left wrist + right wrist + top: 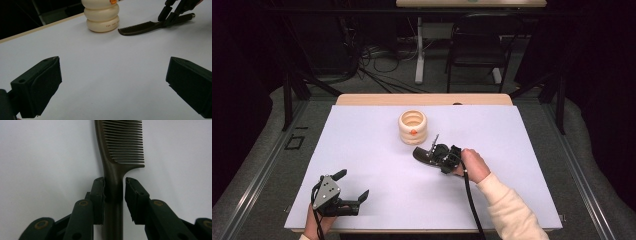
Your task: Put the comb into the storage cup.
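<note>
1. Comb (117, 157) lay flat on the white sheet (377, 150), just beside the cream ringed holder (413, 127), teeth end toward it.
2. My right gripper (114, 192) straddled the handle where it narrows below the teeth, jaws on either side; one touched, the other showed a thin gap, so I judged the grasp not quite clenched.
3. My left gripper (353, 186) rested near the table's front edge, jaws spread wide and empty, well apart from the comb, probably kept clear.
</note>
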`<state>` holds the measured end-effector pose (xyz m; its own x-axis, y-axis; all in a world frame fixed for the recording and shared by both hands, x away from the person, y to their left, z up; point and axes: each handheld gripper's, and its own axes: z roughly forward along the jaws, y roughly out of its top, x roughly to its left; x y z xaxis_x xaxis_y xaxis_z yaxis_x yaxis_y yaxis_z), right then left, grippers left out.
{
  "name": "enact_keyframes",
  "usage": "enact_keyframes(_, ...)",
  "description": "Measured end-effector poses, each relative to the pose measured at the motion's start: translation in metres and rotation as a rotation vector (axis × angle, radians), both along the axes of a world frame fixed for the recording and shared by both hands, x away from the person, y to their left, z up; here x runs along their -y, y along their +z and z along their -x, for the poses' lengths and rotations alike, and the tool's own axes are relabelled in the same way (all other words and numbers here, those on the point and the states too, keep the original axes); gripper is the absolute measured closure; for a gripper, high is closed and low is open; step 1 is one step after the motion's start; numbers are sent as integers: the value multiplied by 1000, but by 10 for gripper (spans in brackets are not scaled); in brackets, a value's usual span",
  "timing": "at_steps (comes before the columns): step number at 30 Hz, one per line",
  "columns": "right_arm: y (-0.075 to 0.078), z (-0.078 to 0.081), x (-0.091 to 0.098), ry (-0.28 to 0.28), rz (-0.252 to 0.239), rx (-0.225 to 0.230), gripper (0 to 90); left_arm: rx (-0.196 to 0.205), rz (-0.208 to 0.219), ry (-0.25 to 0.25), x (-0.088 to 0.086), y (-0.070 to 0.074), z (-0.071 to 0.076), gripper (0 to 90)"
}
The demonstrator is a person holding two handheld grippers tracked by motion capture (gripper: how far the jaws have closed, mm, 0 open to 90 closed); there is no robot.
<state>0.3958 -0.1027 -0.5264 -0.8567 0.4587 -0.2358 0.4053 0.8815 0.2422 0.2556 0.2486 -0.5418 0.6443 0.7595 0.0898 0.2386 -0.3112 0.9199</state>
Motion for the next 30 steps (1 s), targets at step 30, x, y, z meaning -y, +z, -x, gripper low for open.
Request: enact_keyframes(30, 5, -2, 7, -47, -76, -59, 718, -4, 0, -1, 1, 0, 0, 3)
